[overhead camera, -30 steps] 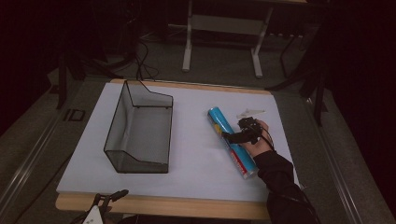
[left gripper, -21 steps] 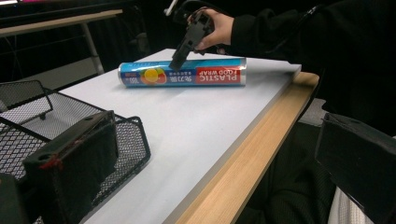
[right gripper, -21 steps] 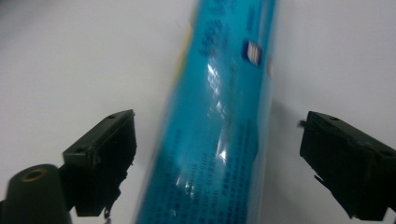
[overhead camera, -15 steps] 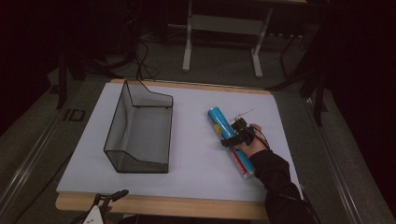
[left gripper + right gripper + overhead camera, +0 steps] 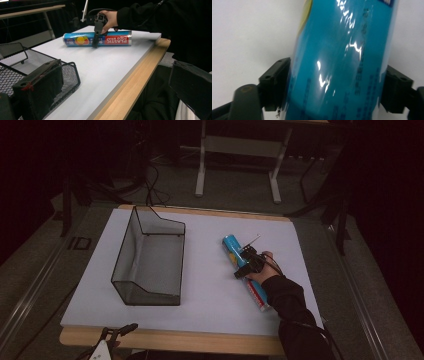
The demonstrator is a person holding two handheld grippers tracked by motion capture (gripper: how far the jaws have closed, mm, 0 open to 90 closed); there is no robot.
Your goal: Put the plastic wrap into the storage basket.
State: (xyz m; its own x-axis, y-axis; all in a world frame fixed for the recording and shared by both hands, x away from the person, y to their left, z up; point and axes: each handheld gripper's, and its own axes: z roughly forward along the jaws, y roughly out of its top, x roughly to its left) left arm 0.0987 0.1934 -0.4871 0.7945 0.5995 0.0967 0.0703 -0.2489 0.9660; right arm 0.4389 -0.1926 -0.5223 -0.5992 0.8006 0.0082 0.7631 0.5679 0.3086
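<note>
The right tongs (image 5: 243, 265) have just been closing and are now pinching the roll of food wrap (image 5: 231, 246) around its middle, both pads touching its sides. The roll is lying flat on the desk (image 5: 210, 285), right of the wire basket (image 5: 150, 265). The left tongs (image 5: 112, 82) are hanging spread at the desk's near edge.

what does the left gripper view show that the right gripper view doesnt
Left gripper view alone: the roll's red label reading PLASTIC FOOD WRAP, the hand with the right gripper set over the roll, the wire basket, the table's wooden edge.

Right gripper view alone: both black pads pressed against the roll's sides, which have just been closing.

Both: the blue roll lying on the white tabletop.
</note>
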